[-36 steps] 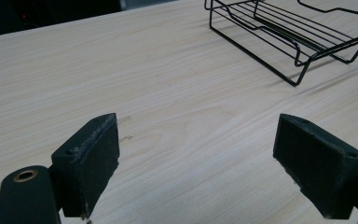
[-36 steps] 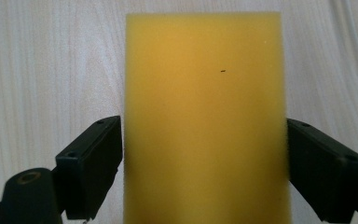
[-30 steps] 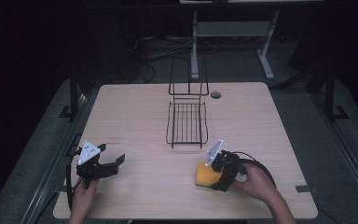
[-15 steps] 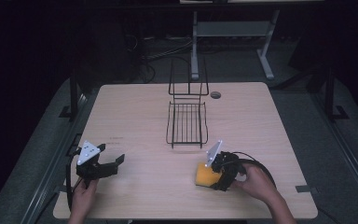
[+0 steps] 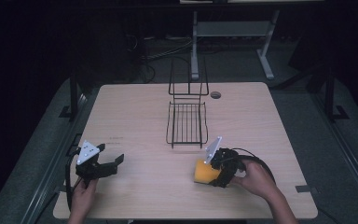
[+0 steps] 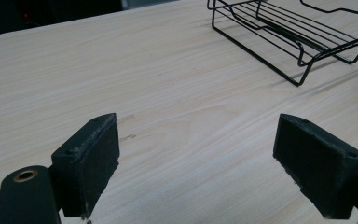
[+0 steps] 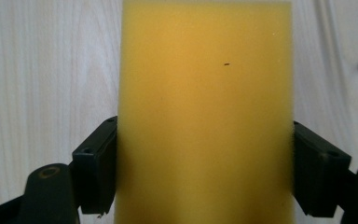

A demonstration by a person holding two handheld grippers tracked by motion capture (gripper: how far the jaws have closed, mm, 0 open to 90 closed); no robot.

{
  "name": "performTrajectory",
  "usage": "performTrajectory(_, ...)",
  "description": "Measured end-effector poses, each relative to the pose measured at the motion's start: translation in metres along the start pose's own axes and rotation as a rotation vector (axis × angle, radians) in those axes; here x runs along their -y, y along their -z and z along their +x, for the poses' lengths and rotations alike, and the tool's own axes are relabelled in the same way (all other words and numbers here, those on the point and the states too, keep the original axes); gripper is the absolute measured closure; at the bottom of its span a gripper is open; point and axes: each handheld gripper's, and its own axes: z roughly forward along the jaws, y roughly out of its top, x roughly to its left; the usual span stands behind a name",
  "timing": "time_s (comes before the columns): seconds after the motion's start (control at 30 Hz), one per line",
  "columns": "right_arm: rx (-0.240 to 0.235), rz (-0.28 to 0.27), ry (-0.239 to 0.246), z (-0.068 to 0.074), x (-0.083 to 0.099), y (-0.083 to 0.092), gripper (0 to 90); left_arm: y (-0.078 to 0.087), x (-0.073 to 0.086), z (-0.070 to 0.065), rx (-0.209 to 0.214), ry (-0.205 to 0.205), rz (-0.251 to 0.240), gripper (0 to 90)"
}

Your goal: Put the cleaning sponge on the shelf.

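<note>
My right claw (image 5: 213, 168) grips the yellow rectangular foam sponge (image 5: 203, 171) by its two sides, low over the light wooden table (image 5: 261, 121) near its front right corner. My left claw (image 5: 103, 164) gapes empty near the front left corner. The black wire rack (image 5: 186, 122) at mid-table is empty; probably the sponge goes there, so the grasp looks done, transfer not.

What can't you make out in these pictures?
- Sponge, right gripper view: top and bottom cut off by the frame; blurred.
- Rack, left gripper view: far end cut off by the top edge.
- High view: room beyond the table too dark to read.
</note>
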Motion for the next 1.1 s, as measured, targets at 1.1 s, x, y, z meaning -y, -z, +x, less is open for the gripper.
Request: performTrajectory(1.1,-0.008,0.009,0.036,-0.027,-0.044,0.021,22.1,-0.002,-0.001,0.001,-0.004,-0.011,0.011,13.9)
